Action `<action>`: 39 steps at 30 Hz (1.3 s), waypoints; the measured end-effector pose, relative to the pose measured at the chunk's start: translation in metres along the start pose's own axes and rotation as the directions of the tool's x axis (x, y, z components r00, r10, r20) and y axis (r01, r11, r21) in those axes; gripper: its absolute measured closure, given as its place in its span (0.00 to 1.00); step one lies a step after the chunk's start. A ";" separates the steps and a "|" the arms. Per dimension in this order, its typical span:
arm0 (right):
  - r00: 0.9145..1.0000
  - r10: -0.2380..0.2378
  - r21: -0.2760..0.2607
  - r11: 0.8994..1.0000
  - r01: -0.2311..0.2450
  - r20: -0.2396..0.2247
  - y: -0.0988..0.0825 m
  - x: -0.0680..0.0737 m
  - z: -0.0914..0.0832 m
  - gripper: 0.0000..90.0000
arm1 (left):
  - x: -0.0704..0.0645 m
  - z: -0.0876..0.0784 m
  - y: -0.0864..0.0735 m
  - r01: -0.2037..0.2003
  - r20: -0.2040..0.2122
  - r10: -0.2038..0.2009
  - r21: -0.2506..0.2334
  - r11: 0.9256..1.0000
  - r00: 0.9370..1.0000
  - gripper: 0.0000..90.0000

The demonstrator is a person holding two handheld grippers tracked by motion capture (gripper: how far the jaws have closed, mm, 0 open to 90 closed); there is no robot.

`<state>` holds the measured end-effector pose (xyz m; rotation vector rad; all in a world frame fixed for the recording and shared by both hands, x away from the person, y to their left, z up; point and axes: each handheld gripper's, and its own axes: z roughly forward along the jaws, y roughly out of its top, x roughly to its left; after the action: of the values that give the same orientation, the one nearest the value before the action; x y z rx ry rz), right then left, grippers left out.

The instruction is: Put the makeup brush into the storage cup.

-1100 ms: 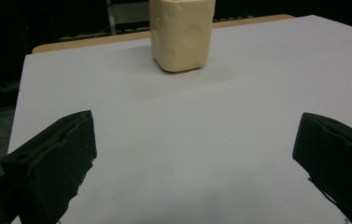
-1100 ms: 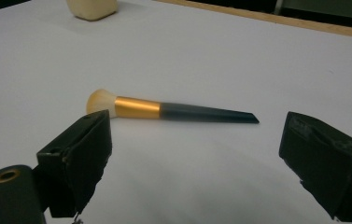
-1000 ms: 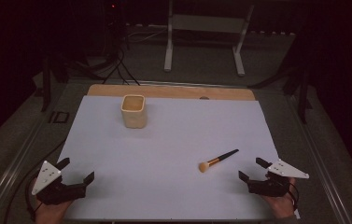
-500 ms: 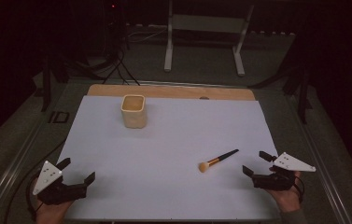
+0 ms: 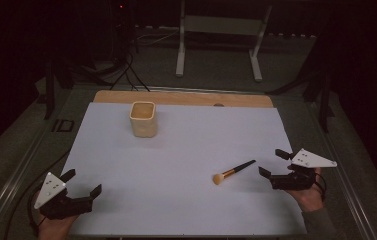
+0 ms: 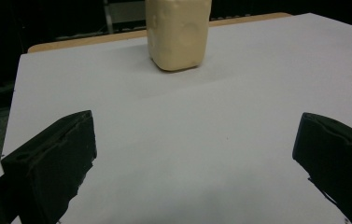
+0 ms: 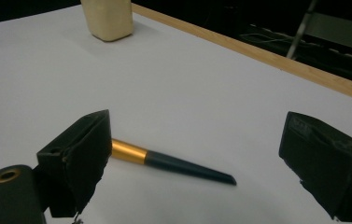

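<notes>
1. The right gripper (image 5: 272, 163) has slid in from the near right corner toward the makeup brush (image 5: 233, 171) over the last second, and now sits just right of the handle tip, jaws wide apart and empty.
2. In the right gripper view the dark handle and gold ferrule (image 7: 128, 151) lie between the jaws (the bristle end is hidden behind one jaw), so I'd judge a pick-up is being lined up.
3. The left gripper (image 5: 82, 182) has barely budged at the near left corner, jaws apart, holding nothing.
4. The brush lies flat on the white sheet (image 5: 186, 150), right of centre and near, well apart from the cream cup (image 5: 142, 119) standing far left.
5. Open sheet lies all around the brush; the sheet's right edge is close behind the right gripper, the wooden strip (image 5: 186, 98) along the far edge.
</notes>
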<state>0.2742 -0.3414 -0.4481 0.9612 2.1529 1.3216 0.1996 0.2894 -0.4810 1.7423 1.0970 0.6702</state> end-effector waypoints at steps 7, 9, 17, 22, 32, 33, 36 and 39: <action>0.999 -0.033 0.010 0.999 0.033 -0.021 0.017 -0.011 0.012 0.10 | 0.000 0.000 0.000 -0.001 0.002 0.001 0.000 1.000 1.000 0.01; 0.999 -0.043 0.004 0.999 0.043 -0.032 0.021 -0.013 0.015 0.10 | 0.000 0.000 0.000 -0.002 0.003 0.002 -0.002 1.000 1.000 0.01; 0.996 -0.074 0.013 0.997 0.075 -0.051 0.033 -0.018 0.022 0.10 | -0.001 0.000 0.000 -0.005 0.005 0.005 -0.002 1.000 1.000 0.01; 0.994 -0.097 0.044 0.994 0.100 -0.057 0.047 -0.028 0.028 0.10 | -0.001 0.000 0.000 -0.005 0.005 0.005 -0.001 1.000 1.000 0.01; 0.993 -0.099 0.042 0.994 0.102 -0.064 0.068 -0.042 0.039 0.10 | -0.001 0.000 0.000 -0.008 0.007 0.008 -0.001 1.000 1.000 0.01; 0.993 -0.096 0.036 0.994 0.099 -0.070 0.067 -0.042 0.041 0.10 | -0.001 0.000 0.000 -0.008 0.007 0.008 -0.001 1.000 1.000 0.01; 0.994 -0.073 0.025 0.997 0.076 -0.087 0.064 -0.041 0.047 0.10 | -0.001 0.000 0.000 -0.008 0.007 0.008 -0.001 1.000 1.000 0.01; 0.992 -0.061 0.020 0.998 0.064 -0.107 0.059 -0.038 0.054 0.10 | -0.001 -0.001 0.000 -0.009 0.006 0.009 -0.002 1.000 1.000 0.01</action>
<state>0.3553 -0.3201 -0.4190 0.8427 2.2637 1.3477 0.1984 0.2885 -0.4807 1.7476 1.0843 0.6710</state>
